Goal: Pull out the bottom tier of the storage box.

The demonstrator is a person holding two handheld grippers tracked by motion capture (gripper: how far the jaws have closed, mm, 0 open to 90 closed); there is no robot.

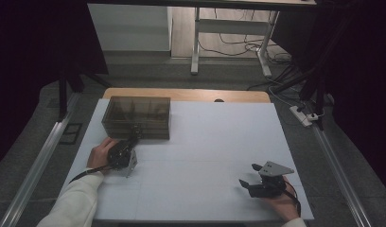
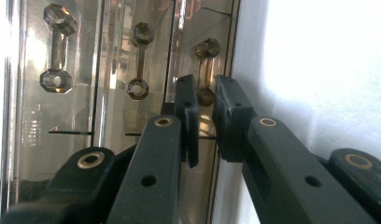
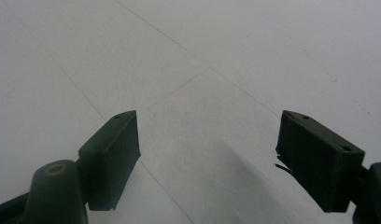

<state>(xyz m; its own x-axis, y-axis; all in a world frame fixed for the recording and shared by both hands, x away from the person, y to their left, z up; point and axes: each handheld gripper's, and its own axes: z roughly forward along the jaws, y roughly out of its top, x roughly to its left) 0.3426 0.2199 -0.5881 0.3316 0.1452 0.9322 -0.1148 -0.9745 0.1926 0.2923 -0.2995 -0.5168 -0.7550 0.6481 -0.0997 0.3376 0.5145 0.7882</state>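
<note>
A smoky see-through drawer box [image 1: 136, 116] stands at the back left of the white table [image 1: 214, 142]. My left gripper [image 1: 134, 133] reaches its front face. In the left gripper view the box's front shows three dumbbell-shaped handles. The left gripper [image 2: 206, 100] has its jaws closed narrowly on the lower end of the rightmost handle [image 2: 206, 56]. The other two handles [image 2: 59, 49] [image 2: 140, 60] are untouched. My right gripper [image 1: 248, 174] rests low at the front right of the table, far from the box. Its jaws stand wide apart over bare white surface [image 3: 207, 149].
A wooden strip [image 1: 186, 94] shows past the table's far edge. On the floor beyond are desk legs [image 1: 196, 47], cables and a power strip [image 1: 302, 116] at the right. Metal rails run along both sides of the table.
</note>
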